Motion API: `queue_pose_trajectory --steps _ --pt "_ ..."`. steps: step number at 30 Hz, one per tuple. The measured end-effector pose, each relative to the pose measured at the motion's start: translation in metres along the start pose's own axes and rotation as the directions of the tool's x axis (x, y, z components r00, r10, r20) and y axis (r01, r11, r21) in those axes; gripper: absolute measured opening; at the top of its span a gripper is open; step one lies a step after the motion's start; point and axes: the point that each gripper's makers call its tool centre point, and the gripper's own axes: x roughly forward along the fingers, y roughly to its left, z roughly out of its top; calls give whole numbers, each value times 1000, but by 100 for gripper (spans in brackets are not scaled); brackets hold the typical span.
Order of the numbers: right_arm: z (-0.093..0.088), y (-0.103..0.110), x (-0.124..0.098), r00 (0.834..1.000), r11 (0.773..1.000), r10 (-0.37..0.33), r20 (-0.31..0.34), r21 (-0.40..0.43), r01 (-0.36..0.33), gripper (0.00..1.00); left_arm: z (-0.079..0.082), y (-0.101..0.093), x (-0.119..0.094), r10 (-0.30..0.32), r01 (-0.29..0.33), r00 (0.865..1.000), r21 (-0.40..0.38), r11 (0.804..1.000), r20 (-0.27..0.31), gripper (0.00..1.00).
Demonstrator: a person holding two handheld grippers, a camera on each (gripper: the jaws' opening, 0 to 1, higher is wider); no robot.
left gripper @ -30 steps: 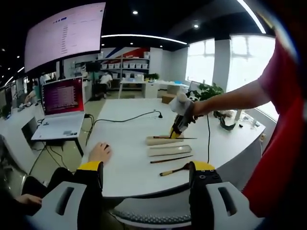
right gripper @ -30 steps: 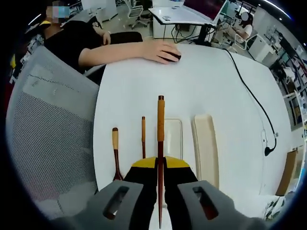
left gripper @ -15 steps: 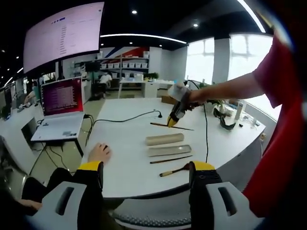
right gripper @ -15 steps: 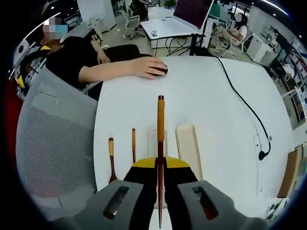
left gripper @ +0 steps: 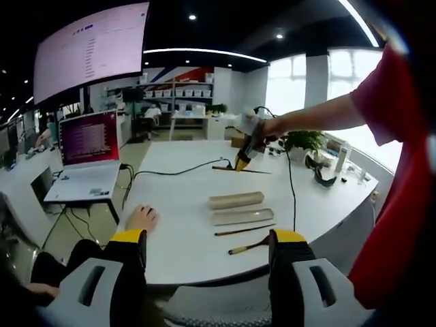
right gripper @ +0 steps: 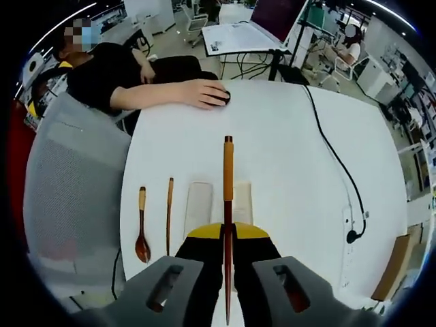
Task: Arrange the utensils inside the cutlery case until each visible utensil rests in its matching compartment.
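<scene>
Chopstick (right gripper: pixel 227 204) was clamped in my right gripper (right gripper: pixel 227 240) and had lifted higher above the case (right gripper: pixel 198 208) over the last second, so no slotting yet. Left gripper (left gripper: pixel 204 253) hung open, well short of it.

White table (right gripper: pixel 286 170); spoon (right gripper: pixel 142 235), perhaps chopstick (right gripper: pixel 168 214)

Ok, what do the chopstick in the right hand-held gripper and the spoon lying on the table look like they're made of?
The chopstick in the right hand-held gripper looks like wood: a tan upper length and a dark reddish-brown tip and lower part, smooth, possibly lacquered. The spoon looks wooden too, with a pale handle and a glossy reddish-brown bowl. Coated plastic cannot be ruled out.
</scene>
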Motion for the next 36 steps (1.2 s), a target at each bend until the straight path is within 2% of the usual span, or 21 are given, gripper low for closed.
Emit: queue_pose_trajectory --steps 3,11,16,25,30,36 --pt "-2 -3 4 1000 1000 7 -13 -17 -7 1 -1 1 1 4 -4 1000 -6 1000 -3 75" --pt "-3 -8 13 1000 1000 14 -5 2 -14 1 -2 3 -1 19 -19 1000 2 1000 -19 75" --pt "-11 -7 18 1000 1000 10 -29 -20 -11 1 -3 2 -1 23 -23 999 1 1000 -25 75" --pt "-22 -17 31 1000 1000 6 -16 -27 -6 1 -3 0 3 24 -23 999 9 1000 -25 74" --pt "-28 -25 33 1000 1000 -12 -12 4 12 1 -2 -1 7 16 -16 1000 3 1000 -20 74" --pt "-34 -34 36 999 999 -54 -2 3 54 1 1 -3 6 5 -5 1000 -12 1000 -4 75"
